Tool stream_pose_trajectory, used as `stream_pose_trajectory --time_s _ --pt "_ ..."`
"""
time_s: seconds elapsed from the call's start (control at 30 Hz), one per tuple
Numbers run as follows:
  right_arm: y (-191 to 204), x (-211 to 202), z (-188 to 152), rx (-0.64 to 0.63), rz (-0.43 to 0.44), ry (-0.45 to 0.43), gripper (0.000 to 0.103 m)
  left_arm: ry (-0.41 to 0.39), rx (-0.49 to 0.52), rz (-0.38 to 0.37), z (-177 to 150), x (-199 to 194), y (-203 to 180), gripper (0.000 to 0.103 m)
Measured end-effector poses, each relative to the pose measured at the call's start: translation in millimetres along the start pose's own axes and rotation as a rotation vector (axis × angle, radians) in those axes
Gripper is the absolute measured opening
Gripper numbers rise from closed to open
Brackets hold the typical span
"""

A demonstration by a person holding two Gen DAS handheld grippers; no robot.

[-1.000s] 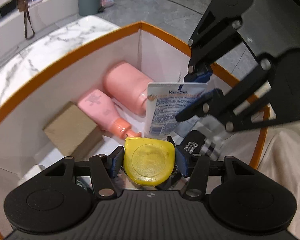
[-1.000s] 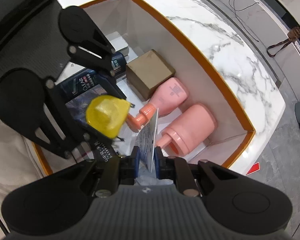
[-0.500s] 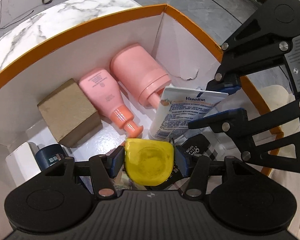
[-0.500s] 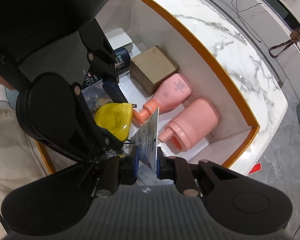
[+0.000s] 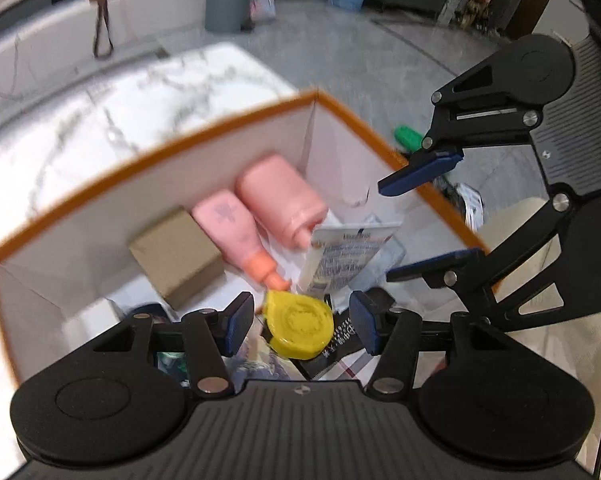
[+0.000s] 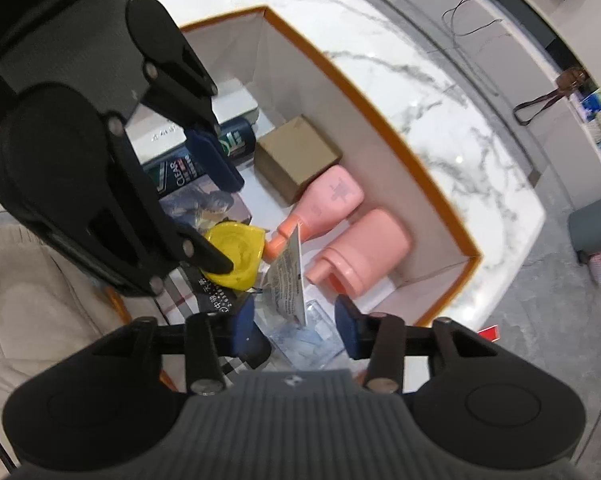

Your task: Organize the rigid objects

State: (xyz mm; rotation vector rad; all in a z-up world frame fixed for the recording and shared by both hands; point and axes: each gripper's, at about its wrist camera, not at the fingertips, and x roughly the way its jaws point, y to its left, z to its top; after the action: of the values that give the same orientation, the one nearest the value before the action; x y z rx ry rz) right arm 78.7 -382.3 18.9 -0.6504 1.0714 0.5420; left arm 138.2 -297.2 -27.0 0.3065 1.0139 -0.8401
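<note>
Two grippers are hovering over the orange-rimmed white box (image 5: pixel 100 184): the left gripper (image 5: pixel 302 324) is standing released around the yellow plastic disc (image 5: pixel 298 326) inside, the right gripper (image 6: pixel 296 328) is opening off the white printed tube (image 6: pixel 290 280)

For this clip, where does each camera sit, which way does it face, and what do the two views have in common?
Left wrist: sits on the left claw, looking steeply down into the orange-rimmed box; its fingers flank the yellow tape measure without touching; the right claw shows too.
Right wrist: sits on the right claw, facing down into the same box; its jaws are opening around the Vaseline tube; the left claw shows.
Shared: box, tape measure, tube, pink bottles, brown carton.
</note>
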Motion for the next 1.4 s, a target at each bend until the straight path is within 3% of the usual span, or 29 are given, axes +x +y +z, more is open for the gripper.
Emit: stream_pose_trajectory --time_s 0.1,0.3,0.7,0.8,0.93,1.03,1.13,1.27,1.33,1.4 --pt "2.8 -20.8 2.6 0.036 -0.033 -0.034 0.059 -0.105 0.028 0.05 -4.2 -32.6 -5.1 0.064" --pt "13.8 -62.2 1.2 0.216 -0.106 -0.162 0.061 -0.294 0.015 0.169 -22.3 -96.2 -7.9 0.065" --pt "71.3 -108.7 -15.6 0.537 -0.263 -0.464 0.066 -0.607 -0.188 0.344 -76.9 -174.4 -17.2 0.065" --pt "94.1 -109.1 -15.6 0.565 -0.322 -0.503 0.077 -0.671 -0.2 0.421 -88.7 -178.9 -24.2 0.065" --pt "123.1 -107.2 -25.5 0.63 -0.359 -0.626 0.091 -0.693 -0.243 0.466 -104.1 -179.5 -30.0 0.082" --pt "141.3 -97.9 -35.3 0.749 -0.396 -0.687 0.097 -0.712 -0.253 0.459 -116.2 -176.3 -32.7 0.087" --pt "156.7 -79.8 -47.3 0.841 -0.43 -0.722 0.098 -0.728 -0.231 0.51 -125.6 -166.5 -37.3 0.091" --pt "169.8 -50.1 -58.4 0.931 -0.427 -0.685 0.099 -0.698 -0.233 0.53 -137.1 -155.2 -38.9 0.094" --pt "169.9 -35.2 -58.8 0.968 -0.444 -0.617 0.099 -0.676 -0.263 0.528 -142.4 -150.7 -33.6 0.094" --pt "169.3 -23.4 -61.2 0.981 -0.419 -0.603 0.099 -0.65 -0.304 0.533 -145.5 -146.7 -27.5 0.094"
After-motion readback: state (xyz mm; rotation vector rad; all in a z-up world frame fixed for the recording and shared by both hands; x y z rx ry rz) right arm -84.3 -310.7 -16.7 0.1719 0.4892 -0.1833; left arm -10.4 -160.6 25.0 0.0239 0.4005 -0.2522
